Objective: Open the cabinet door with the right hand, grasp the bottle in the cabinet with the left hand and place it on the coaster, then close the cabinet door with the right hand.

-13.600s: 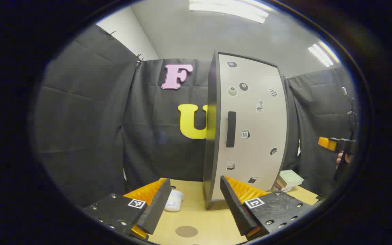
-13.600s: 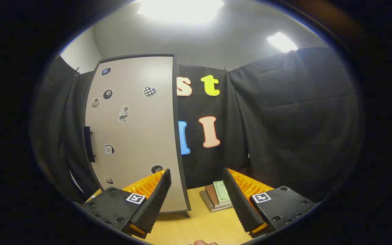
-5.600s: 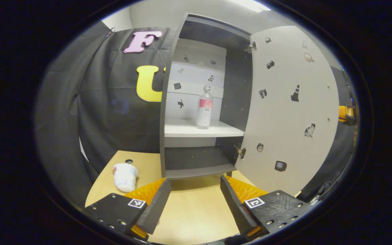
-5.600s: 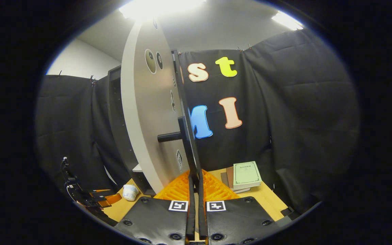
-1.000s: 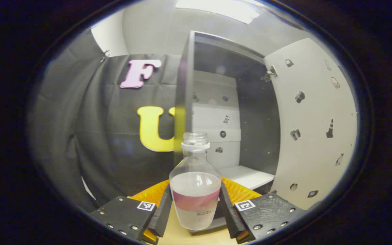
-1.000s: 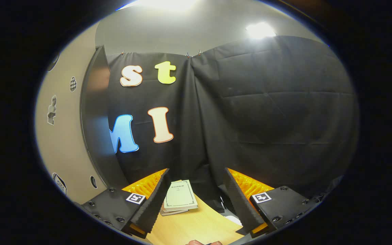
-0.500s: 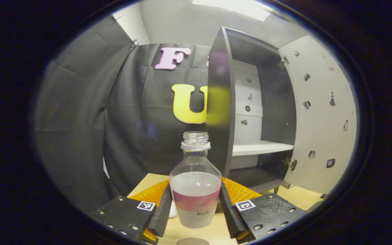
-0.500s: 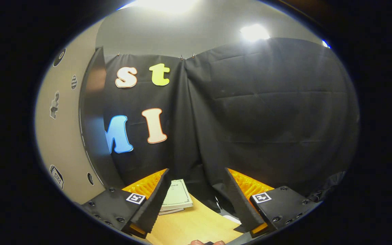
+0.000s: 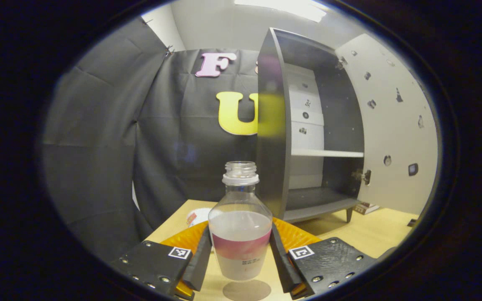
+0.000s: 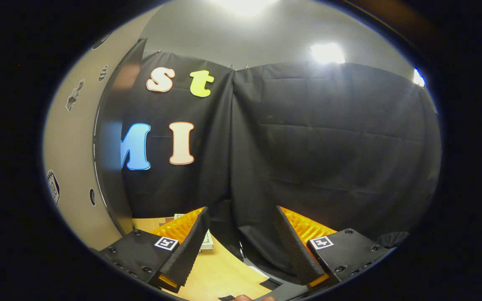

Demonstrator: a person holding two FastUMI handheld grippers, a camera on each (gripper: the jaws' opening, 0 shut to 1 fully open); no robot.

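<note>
The cabinet (image 9: 285, 125) stood toward the back of the bench (image 9: 375, 230), its door (image 9: 396, 125) swung wide to the right in the left gripper view, so the opening step looked done. Its white shelf (image 9: 326, 153) and dark lower floor carried nothing that could be made out. In the right gripper view the door's outer face (image 10: 71, 167) ran along the left side, near that gripper.

The left gripper (image 9: 239, 261) pinched the bottle (image 9: 240, 238), its 2 fingers pressed against the label band on either side. The bottle was out of the cabinet, upright and capless, partly filled with a pale liquid. Directly below its base, at the near edge of the bench, lay the round brown coaster (image 9: 247, 290); whether the base touched it could not be told, though a gap seemed to remain.

The right gripper (image 10: 239, 246) was spread wide and held nothing, hanging above the bench's right end beside a stack of books (image 10: 205, 241).

The step in hand appeared to be the placing. Done well, it would call for a straight, slow descent with the bottle kept vertical, since the open neck could spill. The base should be centred over the disc before release, and the fingers should part only once the bottle rested flat.
</note>
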